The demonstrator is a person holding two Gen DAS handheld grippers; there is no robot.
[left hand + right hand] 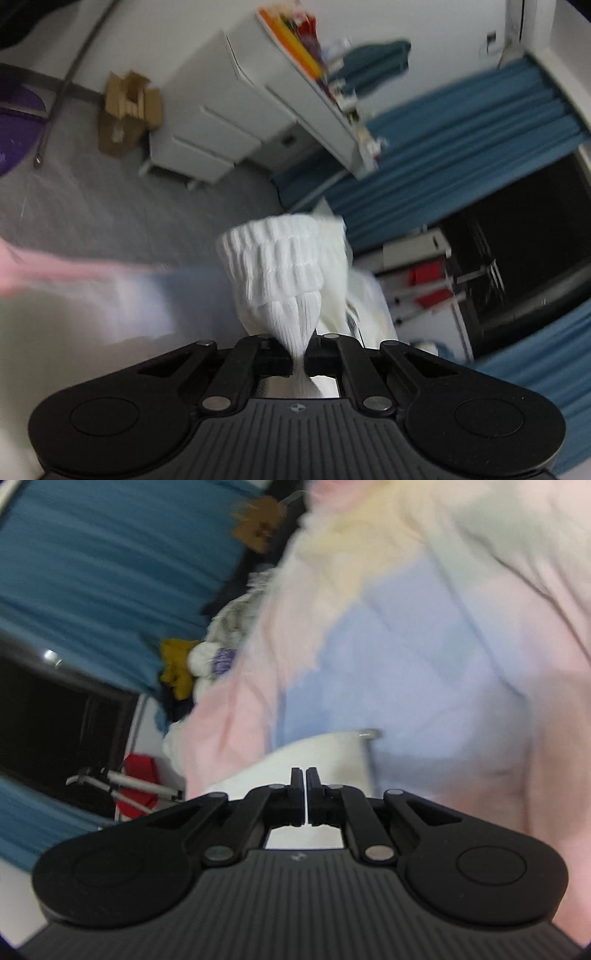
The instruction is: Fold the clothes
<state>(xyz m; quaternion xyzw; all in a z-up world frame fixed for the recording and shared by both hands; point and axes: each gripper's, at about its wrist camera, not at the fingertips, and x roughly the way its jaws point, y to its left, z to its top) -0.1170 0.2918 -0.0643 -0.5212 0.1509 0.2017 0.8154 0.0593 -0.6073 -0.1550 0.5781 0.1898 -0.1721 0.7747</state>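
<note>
Pinching ribbed white cloth [284, 280], left claw [298, 360]; right claw [306, 794] closed, empty.

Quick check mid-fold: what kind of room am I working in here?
Probably a bedroom or dorm-style room at home: a white drawer cabinet, blue curtains beside a dark window, and a heap of clothes. The views are blurred, so that is a guess.

Your pastel pink, blue and yellow garment [424, 635] smears into blur and runs off the frame's top and right. That white ribbed fabric [284, 280] hides everything directly behind it, and the heap of mixed clothes [207, 657] is too blurred to sort.
</note>
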